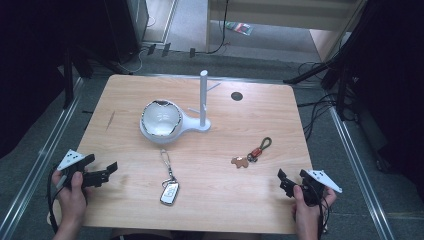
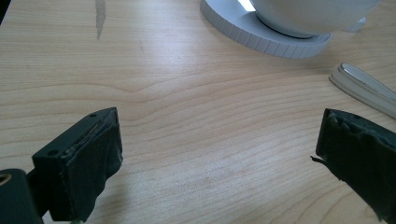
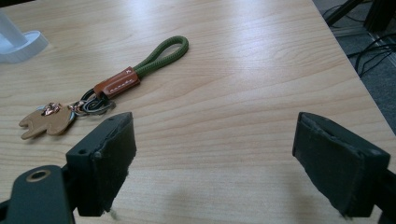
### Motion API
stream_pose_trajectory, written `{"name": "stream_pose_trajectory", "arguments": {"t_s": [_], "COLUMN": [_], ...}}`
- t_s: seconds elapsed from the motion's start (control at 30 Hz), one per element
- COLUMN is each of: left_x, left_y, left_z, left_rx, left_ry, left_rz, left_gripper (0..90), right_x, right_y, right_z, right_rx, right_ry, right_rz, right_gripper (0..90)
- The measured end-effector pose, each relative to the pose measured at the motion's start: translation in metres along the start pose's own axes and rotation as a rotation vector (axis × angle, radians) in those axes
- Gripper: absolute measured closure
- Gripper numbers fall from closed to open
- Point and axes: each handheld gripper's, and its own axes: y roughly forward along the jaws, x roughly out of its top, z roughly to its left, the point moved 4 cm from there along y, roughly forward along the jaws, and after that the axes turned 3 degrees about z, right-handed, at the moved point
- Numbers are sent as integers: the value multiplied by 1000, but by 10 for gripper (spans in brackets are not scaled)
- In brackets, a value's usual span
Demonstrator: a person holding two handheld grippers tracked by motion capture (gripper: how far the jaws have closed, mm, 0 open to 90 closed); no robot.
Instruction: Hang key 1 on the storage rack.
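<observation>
A white stand (image 1: 202, 107) with a tall post and a round base holding a white bowl (image 1: 160, 119) sits mid-table. A silver key fob on a chain (image 1: 169, 190) lies in front of it; its edge (image 2: 364, 86) appears in the left gripper view. A green cord keychain with a brown leather tab and tan charm (image 1: 252, 153) lies to the right, also in the right gripper view (image 3: 116, 84). My left gripper (image 1: 111, 171) is open at the table's left front. My right gripper (image 1: 290, 181) is open at the right front. Both hold nothing.
A dark round hole (image 1: 236, 96) is in the table top at the back right. The bowl's ribbed base (image 2: 261, 37) lies ahead of the left gripper. Cables and dark stands crowd the floor around the table (image 1: 125, 100).
</observation>
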Motion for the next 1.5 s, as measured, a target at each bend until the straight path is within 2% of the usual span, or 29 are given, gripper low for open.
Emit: {"name": "stream_pose_trajectory", "arguments": {"t_s": [0.4,0.6,0.63,0.67,0.7,0.8,1.07,1.13,1.17,1.3,1.4,1.43,1.5], "left_x": [0,1,1,1,1,1,2,2,1,1,1,1,1], "left_y": [-1,1,1,1,1,1,1,1,1,0,0,0,0], "left_z": [1,1,1,1,2,2,2,2,2,1,1,1,1], "left_rx": [-8,-10,-7,-7,-5,-6,-8,-7,-7,-10,-10,-11,-10], "left_ry": [-7,-6,-8,-8,-9,-9,-13,-12,-12,-10,-7,-7,-11], "left_rz": [-6,0,-2,-2,-3,-4,-10,-10,-9,-11,-10,-10,-12], "left_gripper": [9,9,9,9,9,9,9,9,9,9,9,9,9], "right_x": [0,-1,-2,-2,-2,-2,2,3,4,7,12,18,20], "right_y": [0,3,3,3,3,3,-1,0,2,5,8,10,11], "right_z": [0,1,3,3,5,5,1,-1,-3,-3,-1,2,3], "right_rx": [-14,-21,-29,-29,-29,-24,-59,-69,-77,-79,-78,-73,-74], "right_ry": [-1,-8,-32,-32,-52,-64,-102,-99,-85,-83,-98,-110,-113], "right_rz": [2,44,57,57,78,96,174,213,253,278,309,339,348], "right_gripper": [138,142,142,142,142,142,141,142,142,142,142,141,142]}}
